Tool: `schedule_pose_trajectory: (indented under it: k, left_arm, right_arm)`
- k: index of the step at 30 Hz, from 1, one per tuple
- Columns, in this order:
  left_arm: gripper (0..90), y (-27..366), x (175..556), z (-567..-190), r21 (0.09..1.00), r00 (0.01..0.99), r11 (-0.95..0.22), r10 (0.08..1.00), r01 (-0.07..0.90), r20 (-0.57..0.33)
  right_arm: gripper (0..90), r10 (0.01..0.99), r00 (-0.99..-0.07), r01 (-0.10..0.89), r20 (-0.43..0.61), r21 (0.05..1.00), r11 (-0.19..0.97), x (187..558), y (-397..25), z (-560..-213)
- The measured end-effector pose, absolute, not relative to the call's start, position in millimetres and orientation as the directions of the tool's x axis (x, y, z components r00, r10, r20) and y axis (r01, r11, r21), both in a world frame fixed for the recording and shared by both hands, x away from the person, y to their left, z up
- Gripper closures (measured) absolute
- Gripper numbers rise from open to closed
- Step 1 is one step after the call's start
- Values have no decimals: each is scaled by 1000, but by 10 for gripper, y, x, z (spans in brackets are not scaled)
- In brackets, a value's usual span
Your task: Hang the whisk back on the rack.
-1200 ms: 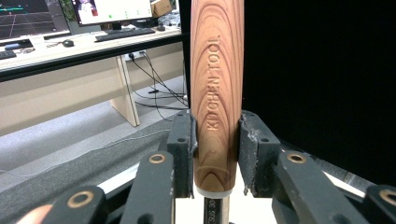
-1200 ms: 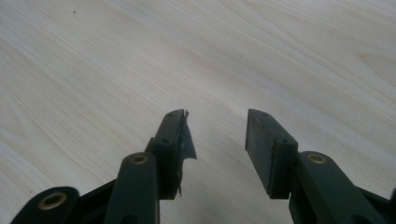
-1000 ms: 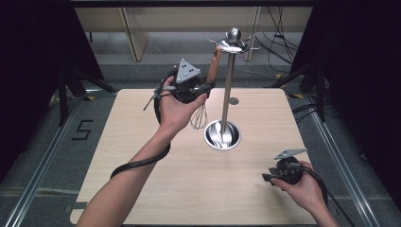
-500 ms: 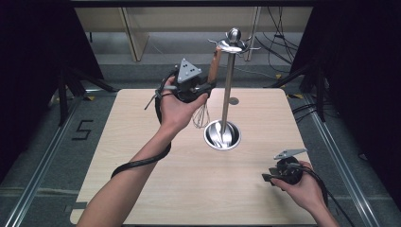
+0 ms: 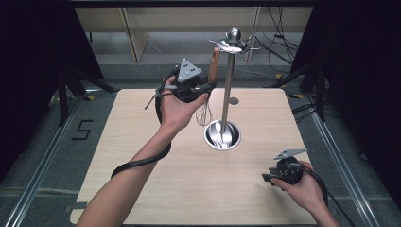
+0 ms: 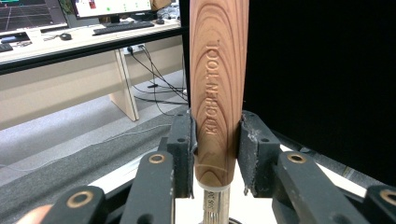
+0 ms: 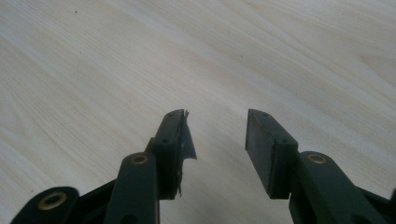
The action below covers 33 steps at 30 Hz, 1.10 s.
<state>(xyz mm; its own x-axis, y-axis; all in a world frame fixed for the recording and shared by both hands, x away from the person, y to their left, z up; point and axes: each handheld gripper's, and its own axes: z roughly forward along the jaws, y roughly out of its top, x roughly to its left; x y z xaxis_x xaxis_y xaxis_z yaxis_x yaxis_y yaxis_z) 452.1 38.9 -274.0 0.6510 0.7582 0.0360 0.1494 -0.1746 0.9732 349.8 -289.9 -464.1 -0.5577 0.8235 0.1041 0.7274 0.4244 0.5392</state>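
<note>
The left gripper [image 5: 206,86] is clamped on the whisk [image 5: 204,111], its pads squeezing the lower end of the wooden handle [image 6: 217,93] just above the metal ferrule, held upright above the far middle of the table [image 5: 142,189], left of the utensil stand [image 5: 228,80]. The whisk is likely light; its handle is stiff and smooth, so it could slip, while the thin wire loops would bend. The right gripper [image 5: 272,177] rests at the near right, jaws apart.
</note>
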Motion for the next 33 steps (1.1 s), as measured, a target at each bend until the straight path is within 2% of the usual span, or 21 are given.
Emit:
schedule_pose_trajectory:
  k: [7, 23, 33]
  left_arm:
    - [668, 402, 4516, -2747, 975, 648, -165, 761, 151, 29]
    - [573, 534, 4393, -2762, 975, 657, -163, 754, 149, 25]
    - [469, 745, 4228, -2844, 967, 682, -180, 731, 179, 10]
  right_arm:
    - [581, 824, -557, 728, 105, 539, 424, 3499, -2899, -4643]
    - [575, 828, -551, 731, 107, 540, 417, 3498, -2896, -4647]
    - [569, 828, -550, 732, 105, 539, 418, 3495, -2891, -4648]
